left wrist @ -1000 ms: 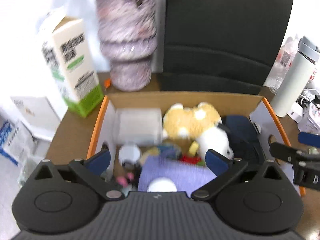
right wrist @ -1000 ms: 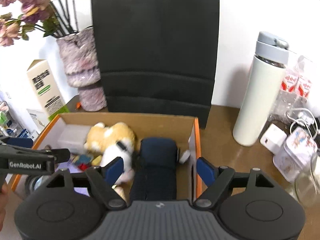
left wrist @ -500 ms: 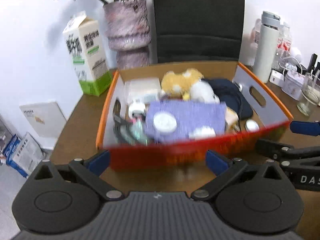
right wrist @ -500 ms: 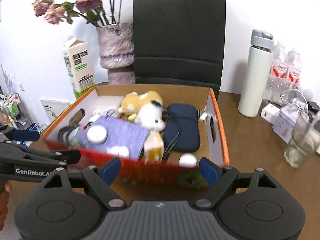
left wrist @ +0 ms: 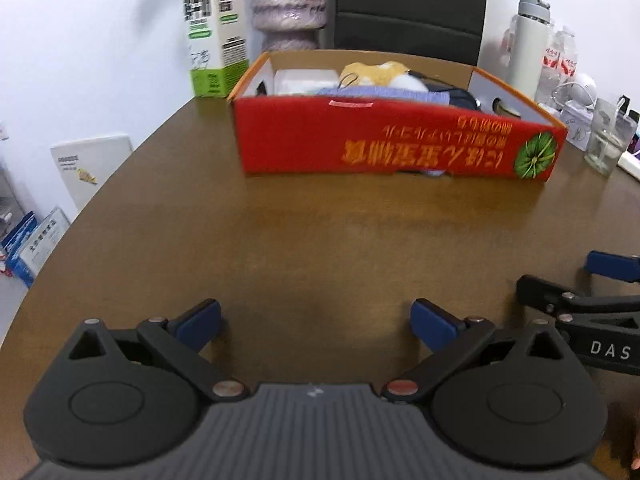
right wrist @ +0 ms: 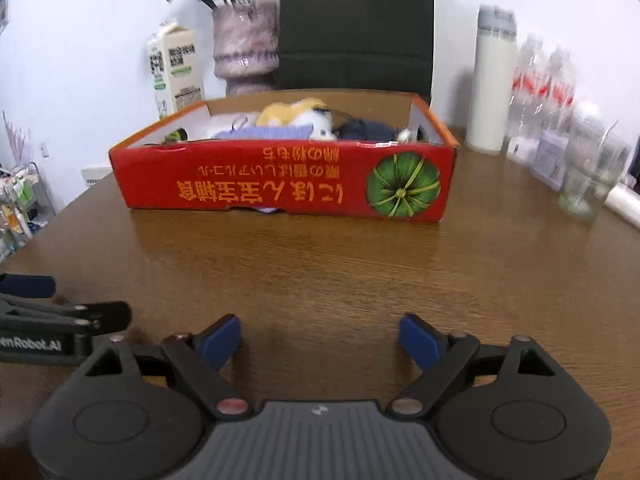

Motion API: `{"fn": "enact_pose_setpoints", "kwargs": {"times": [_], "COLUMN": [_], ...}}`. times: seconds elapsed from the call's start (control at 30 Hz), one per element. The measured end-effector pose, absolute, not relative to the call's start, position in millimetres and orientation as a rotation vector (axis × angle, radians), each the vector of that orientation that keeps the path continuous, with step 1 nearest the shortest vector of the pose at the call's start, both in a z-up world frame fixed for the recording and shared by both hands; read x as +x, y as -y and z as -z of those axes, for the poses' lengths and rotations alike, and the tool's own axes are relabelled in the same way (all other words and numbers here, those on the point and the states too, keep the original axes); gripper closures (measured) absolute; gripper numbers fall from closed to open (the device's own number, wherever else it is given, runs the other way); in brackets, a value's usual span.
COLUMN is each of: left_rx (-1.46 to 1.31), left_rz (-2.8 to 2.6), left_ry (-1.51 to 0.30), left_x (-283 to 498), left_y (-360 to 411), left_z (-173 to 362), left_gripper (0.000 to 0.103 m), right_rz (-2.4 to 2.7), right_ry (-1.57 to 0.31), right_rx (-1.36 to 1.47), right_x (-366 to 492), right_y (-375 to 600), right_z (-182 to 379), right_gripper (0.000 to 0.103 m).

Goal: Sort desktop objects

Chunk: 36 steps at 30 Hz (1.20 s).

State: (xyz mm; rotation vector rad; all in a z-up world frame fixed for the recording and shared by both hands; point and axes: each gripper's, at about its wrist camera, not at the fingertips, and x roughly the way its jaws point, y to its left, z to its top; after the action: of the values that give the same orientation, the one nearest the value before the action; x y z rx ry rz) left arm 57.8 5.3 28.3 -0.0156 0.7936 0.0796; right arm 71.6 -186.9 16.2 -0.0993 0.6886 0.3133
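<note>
Brown wooden bench (right wrist: 320, 264), bare under both claws. Left claw (left wrist: 316, 322) spread wide, nothing between its jaws. Right claw (right wrist: 320, 338) opening, likewise empty. Red cardboard box (right wrist: 280, 178) of sorted things ahead of both, well apart from the fingertips.

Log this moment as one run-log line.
left gripper: open, empty | right gripper: opening, empty | red box: full, on table

Brown wooden table (right wrist: 320, 264), red box (right wrist: 280, 184), carton (right wrist: 176, 72), flask (right wrist: 490, 80)
</note>
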Motion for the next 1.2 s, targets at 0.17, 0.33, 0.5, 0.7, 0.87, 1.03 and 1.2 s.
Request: {"fn": "enact_pose_setpoints", "kwargs": {"times": [0.17,0.33,0.5,0.7,0.87,1.03,1.2], "left_rx": [-0.009,-0.018,-0.013,-0.009,-0.010,-0.011,-0.015], "left_rz": [-0.082,-0.091,-0.085,-0.068,-0.068,-0.069,-0.064], "left_ry": [-0.752,-0.729,-0.717,-0.708,-0.708,-0.708,-0.708], "left_x": [36,24,21,19,19,19,19], "left_y": [-4,-3,1,1,1,1,0], "left_z": [-26,-24,-24,-23,-23,-23,-24], "left_gripper": [0.000,0.000,0.000,0.000,0.000,0.000,0.000], "right_rz": [-0.313,-0.305,-0.304,-0.307,-0.309,-0.308,-0.308], "right_ry": [-0.690,-0.696,-0.697,-0.698,-0.698,-0.698,-0.698], "right_rx": [-0.097,-0.099,-0.098,-0.093,-0.093,-0.094,-0.094], "right_x": [56,42,29,29,30,30,30], "right_y": [189,189,188,189,190,191,190], "right_z": [-15,-14,-15,-14,-14,-14,-14], "right_gripper": [0.005,0.000,0.000,0.000,0.000,0.000,0.000]}}
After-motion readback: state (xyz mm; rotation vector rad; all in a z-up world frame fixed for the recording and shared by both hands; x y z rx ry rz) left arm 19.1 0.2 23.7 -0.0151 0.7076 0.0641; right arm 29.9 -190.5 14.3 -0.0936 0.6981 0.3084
